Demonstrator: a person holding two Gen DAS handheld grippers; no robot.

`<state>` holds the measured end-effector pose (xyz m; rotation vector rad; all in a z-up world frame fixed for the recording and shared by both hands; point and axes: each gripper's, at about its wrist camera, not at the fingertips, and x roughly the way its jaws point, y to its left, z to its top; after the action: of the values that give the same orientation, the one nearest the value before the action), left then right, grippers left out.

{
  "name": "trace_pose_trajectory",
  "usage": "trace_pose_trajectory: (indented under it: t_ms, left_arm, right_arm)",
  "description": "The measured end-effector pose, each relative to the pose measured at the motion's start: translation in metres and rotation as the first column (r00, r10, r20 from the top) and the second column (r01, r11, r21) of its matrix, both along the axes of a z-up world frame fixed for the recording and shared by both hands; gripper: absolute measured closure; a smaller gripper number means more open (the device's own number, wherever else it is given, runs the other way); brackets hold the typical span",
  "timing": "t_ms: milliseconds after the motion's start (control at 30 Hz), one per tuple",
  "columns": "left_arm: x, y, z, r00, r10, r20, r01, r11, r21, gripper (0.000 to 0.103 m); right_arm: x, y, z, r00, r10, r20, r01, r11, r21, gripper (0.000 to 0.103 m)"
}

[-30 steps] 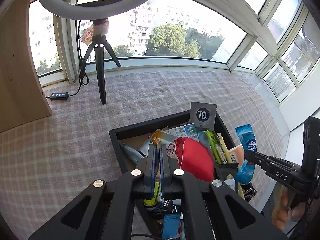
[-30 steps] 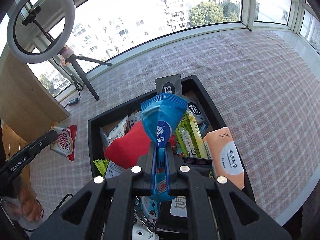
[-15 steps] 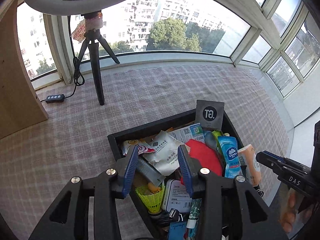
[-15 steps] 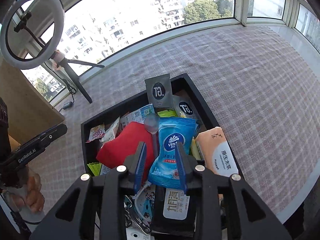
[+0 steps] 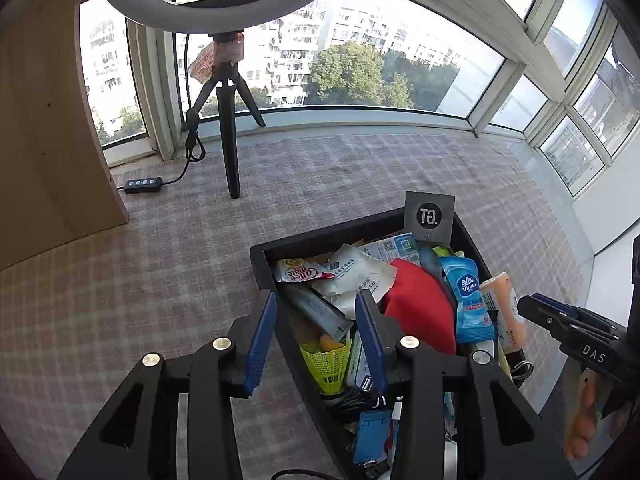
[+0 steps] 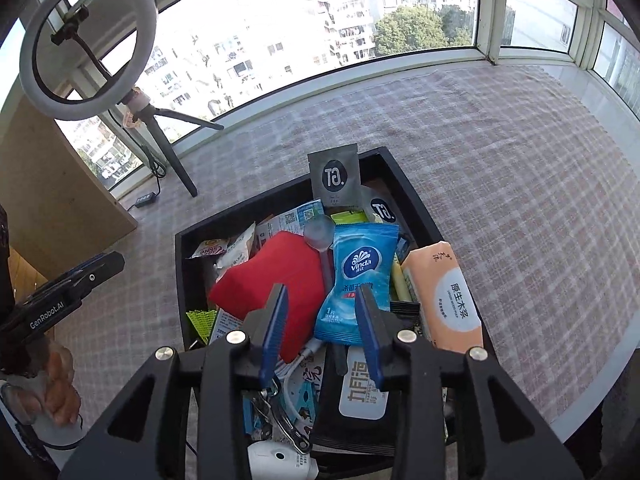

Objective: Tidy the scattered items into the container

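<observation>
The black container [image 6: 416, 216] stands on the checked cloth [image 6: 500, 152], nearly full. The blue wipes packet [image 6: 360, 280] lies on top of the pile, between the red pouch [image 6: 276, 272] on its left and the peach tissue pack [image 6: 444, 296] on its right.

The right gripper [image 6: 322, 330] hangs just above the near end of this packet. Its jaws are opening, and the packet lies under the gap, not pinched. The left gripper [image 5: 316, 336] has its jaws spread and nothing between them; it hovers over the left wall of the container, near the coffee sachet [image 5: 300, 270] and the yellow shuttlecock [image 5: 326, 360].

The blue packet looks light, soft and a little slippery, so I think it is best taken by the flat sealed edge at one end. The red pouch seems soft too; whether it is cloth I cannot tell. No item seems left on the cloth.
</observation>
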<state>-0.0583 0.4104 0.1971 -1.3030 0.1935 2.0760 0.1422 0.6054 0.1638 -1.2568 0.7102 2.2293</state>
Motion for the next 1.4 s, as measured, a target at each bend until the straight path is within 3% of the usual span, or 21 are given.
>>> trace_pose_trajectory:
  t_ms: [367, 500, 633, 1033, 1400]
  left_arm:
    - [0.02, -0.073, 0.014, 0.994, 0.078, -0.077, -0.08, 0.996, -0.023, 0.059]
    - [0.026, -0.112, 0.017, 0.985, 0.131, -0.115, -0.136, 0.99, -0.035, 0.044]
    - [0.031, -0.156, 0.013, 0.97, 0.195, -0.142, -0.205, 0.977, -0.062, 0.038]
    - [0.061, -0.275, -0.015, 0.934, 0.342, -0.105, -0.353, 0.926, -0.13, 0.028]
    - [0.085, -0.348, -0.037, 0.903, 0.418, -0.097, -0.429, 0.891, -0.15, 0.028]
  right_arm:
    - [-0.017, -0.052, 0.012, 0.996, 0.086, -0.01, -0.086, 0.995, 0.056, 0.069]
    - [-0.024, -0.082, 0.013, 0.992, 0.121, -0.016, -0.119, 0.989, 0.089, 0.069]
    - [-0.031, -0.12, 0.009, 0.986, 0.165, -0.015, -0.162, 0.979, 0.12, 0.068]
    - [-0.053, -0.242, -0.008, 0.95, 0.311, -0.022, -0.304, 0.941, 0.147, 0.064]
    - [-0.066, -0.323, -0.022, 0.92, 0.391, -0.029, -0.383, 0.911, 0.157, 0.059]
